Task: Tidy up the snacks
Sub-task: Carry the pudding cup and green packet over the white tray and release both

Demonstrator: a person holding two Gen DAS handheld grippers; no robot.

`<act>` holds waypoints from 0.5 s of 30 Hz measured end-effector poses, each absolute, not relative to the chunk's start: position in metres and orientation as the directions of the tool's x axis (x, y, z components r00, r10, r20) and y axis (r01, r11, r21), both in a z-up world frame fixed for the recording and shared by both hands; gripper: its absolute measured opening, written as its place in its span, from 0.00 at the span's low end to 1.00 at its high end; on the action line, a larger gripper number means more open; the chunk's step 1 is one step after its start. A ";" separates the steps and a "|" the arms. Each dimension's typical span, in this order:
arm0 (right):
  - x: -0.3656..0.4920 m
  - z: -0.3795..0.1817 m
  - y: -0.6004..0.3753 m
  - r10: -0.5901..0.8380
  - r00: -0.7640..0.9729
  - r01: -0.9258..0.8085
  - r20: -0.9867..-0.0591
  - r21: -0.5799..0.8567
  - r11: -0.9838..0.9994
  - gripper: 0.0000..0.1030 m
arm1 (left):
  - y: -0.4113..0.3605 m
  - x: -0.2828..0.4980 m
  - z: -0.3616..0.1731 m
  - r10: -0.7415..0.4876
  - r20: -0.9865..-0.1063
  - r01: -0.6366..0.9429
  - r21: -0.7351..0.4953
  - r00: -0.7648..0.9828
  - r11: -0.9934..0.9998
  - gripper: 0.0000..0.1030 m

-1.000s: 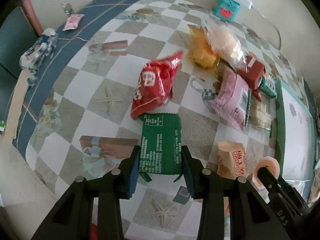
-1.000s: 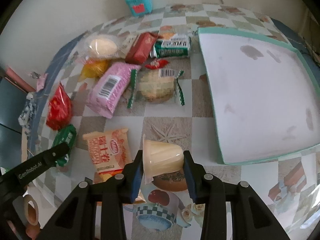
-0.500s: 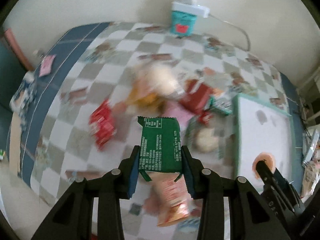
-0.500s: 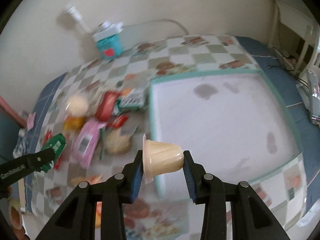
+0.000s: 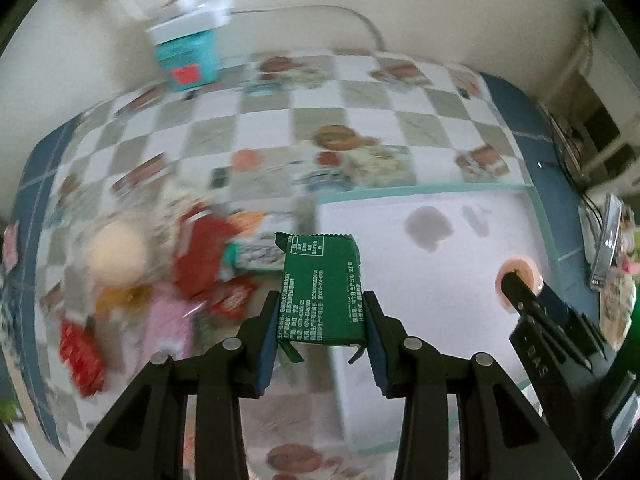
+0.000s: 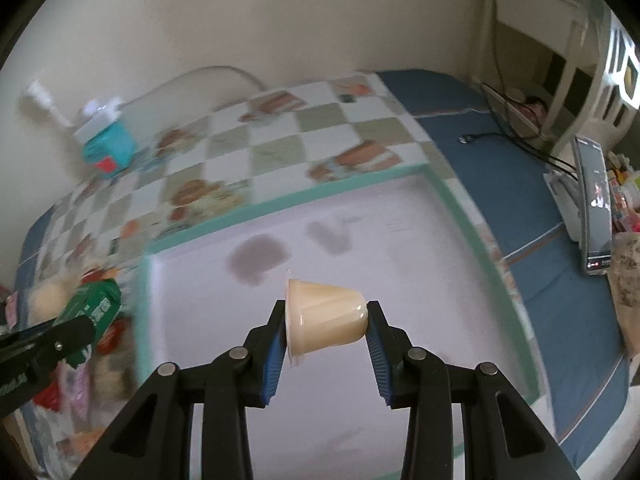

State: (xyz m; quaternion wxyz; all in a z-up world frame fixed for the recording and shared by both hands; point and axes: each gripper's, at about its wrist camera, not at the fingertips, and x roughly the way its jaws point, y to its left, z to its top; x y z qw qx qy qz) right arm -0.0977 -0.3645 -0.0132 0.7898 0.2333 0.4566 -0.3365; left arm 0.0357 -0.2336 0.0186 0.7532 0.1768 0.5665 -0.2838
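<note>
My left gripper [image 5: 322,322] is shut on a green snack packet [image 5: 322,286] and holds it in the air over the left edge of the white tray [image 5: 500,216] with a teal rim. My right gripper [image 6: 326,324] is shut on a cream jelly cup [image 6: 326,316], lying sideways between the fingers, above the middle of the tray [image 6: 400,236]. The right gripper with the cup also shows in the left wrist view [image 5: 520,280]. The left gripper with the green packet shows at the left of the right wrist view [image 6: 86,312]. A blurred pile of snacks [image 5: 160,264] lies left of the tray.
A teal box [image 5: 188,56] with a white lid and cable stands by the back wall. A phone on a stand [image 6: 596,204] is on the blue cloth right of the tray. The checkered tablecloth [image 5: 280,128] stretches behind the tray.
Both grippers have lifted off the table and swung right, from above the snack pile to above the tray, each still holding its item.
</note>
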 end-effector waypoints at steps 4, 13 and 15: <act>-0.101 -0.023 -0.392 -0.332 0.334 0.767 -0.882 0.050 0.639 0.39 | -0.266 0.032 0.010 -0.236 -0.954 0.678 -0.051 0.184 0.734 0.40; -0.097 -0.034 -0.427 -0.349 0.309 0.786 -0.885 0.031 0.617 0.39 | -0.306 0.037 -0.007 -0.249 -0.952 0.704 -0.052 0.180 0.708 0.40; -0.096 -0.035 -0.430 -0.347 0.308 0.786 -0.886 0.032 0.618 0.39 | -0.310 0.039 -0.007 -0.257 -0.947 0.702 -0.049 0.194 0.710 0.40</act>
